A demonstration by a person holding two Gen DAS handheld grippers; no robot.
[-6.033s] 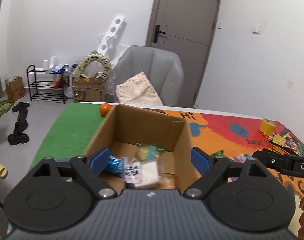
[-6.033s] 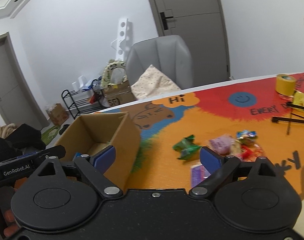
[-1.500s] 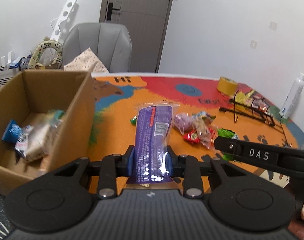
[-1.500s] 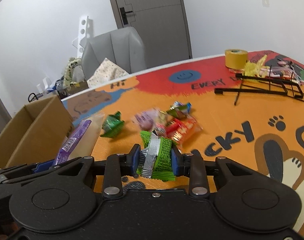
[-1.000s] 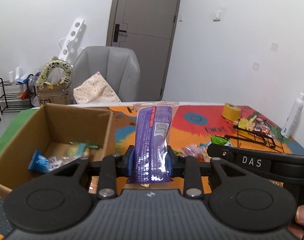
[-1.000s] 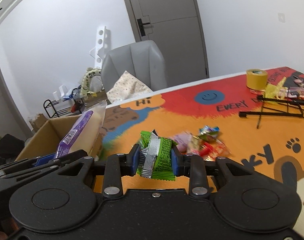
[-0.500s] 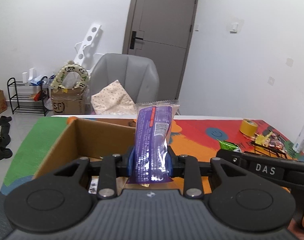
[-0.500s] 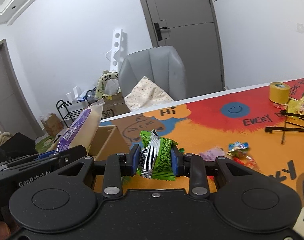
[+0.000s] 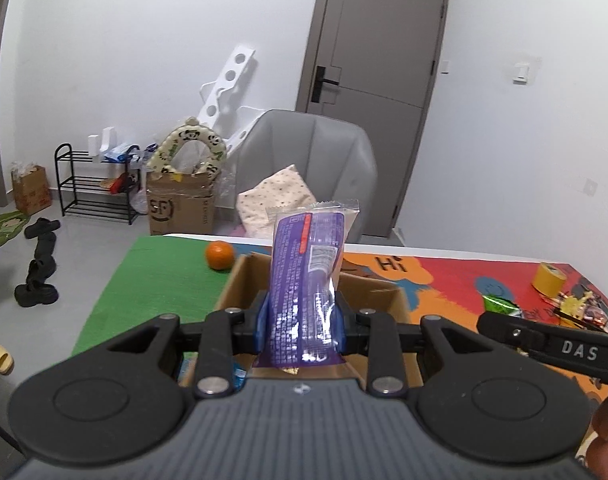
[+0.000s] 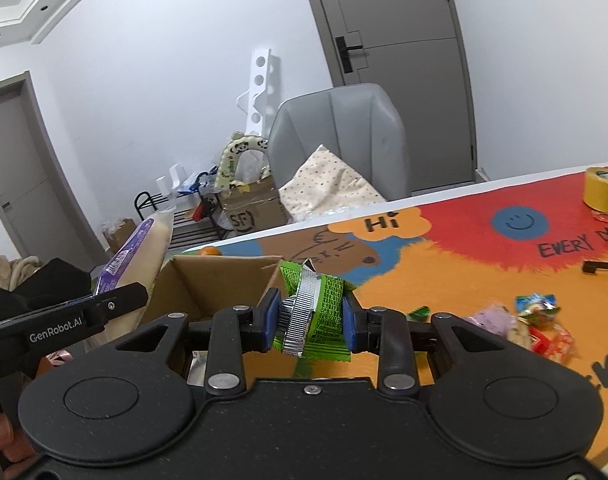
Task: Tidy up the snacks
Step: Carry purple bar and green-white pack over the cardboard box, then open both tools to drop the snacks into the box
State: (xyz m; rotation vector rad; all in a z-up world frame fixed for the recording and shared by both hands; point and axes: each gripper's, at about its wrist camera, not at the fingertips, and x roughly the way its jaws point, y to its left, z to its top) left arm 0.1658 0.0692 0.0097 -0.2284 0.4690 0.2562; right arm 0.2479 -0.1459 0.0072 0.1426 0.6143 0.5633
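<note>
Glossy plastic wrapper [image 9: 304, 280] (matt cardboard box [image 9: 388, 300])

walls white | grey door [image 9: 378, 92] | grey chair [image 9: 308, 160] w/ cushion [image 9: 277, 200] | blk shoe rack [image 9: 93, 184] | grey floor [image 9: 63, 256]
</note>
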